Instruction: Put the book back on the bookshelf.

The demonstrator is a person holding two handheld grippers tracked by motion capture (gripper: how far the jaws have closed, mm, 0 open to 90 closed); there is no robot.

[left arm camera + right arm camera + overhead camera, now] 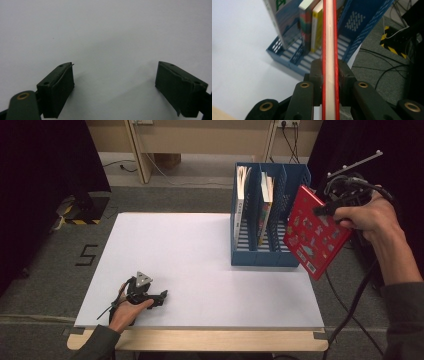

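red book [315,232]: i hold it tilted in the air, just right of the blue file rack [295,180]
right gripper [329,75]: jaws clamped on its edge (book between them)
left gripper [115,82]: jaws wide, resting on the bench [200,270]

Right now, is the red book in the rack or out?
Out. The red book hangs tilted in the right tongs, above and beside the blue rack's right end.

place: lab or recording room | signs: black curtains [45,160] at both sides | white surface [190,265] on a plain wooden base | grey carpet with black tape marks [86,255] | hazard-striped floor block [75,212] | wall sockets [287,124], loose cables [165,172]
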